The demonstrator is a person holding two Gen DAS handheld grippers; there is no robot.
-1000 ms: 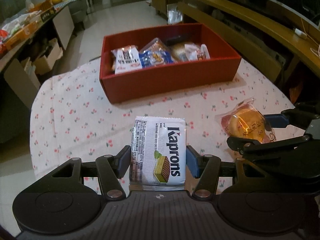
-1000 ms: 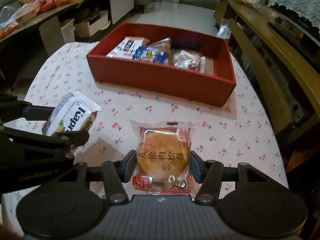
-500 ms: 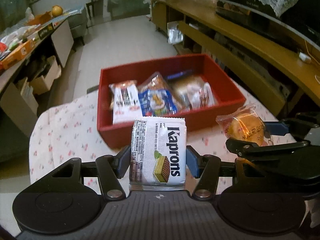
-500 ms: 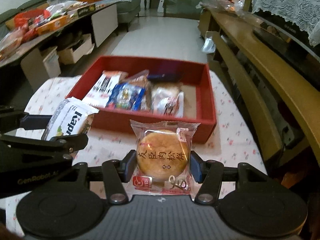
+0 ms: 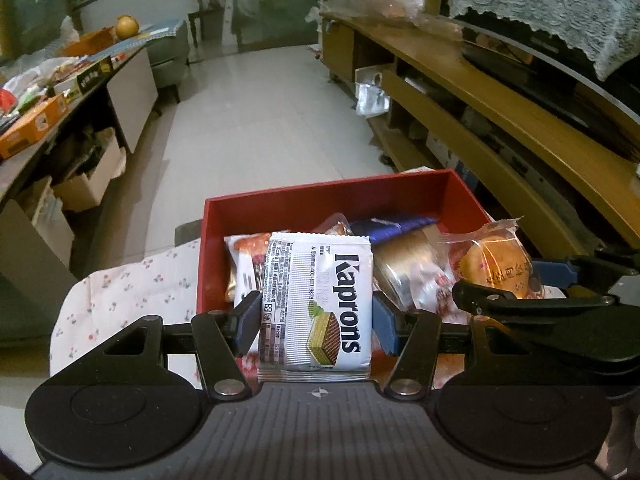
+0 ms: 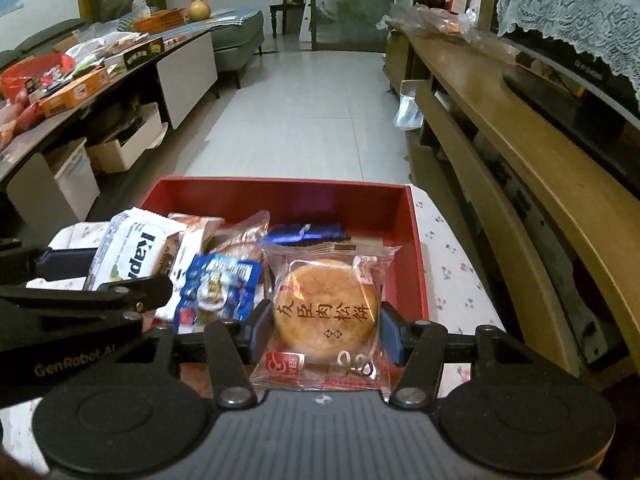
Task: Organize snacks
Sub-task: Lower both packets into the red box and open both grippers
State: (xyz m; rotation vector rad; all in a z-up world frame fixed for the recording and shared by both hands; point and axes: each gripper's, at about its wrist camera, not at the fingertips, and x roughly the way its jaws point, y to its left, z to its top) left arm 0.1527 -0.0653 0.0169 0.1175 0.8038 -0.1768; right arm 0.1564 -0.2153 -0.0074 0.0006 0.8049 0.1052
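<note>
We're nearly done: the red box [image 6: 404, 240] already has several packets in it. Our left gripper [image 5: 316, 316] is pinching the Kaprons wafer pack [image 5: 318, 300] and our right gripper [image 6: 324, 328] is pinching the round pastry pack [image 6: 326, 312], both held over the near part of the box, at about 6 o'clock. Only the drop remains. A second ago both sat back over the floral tabletop [image 5: 132, 292], box up at 12 o'clock.
</note>
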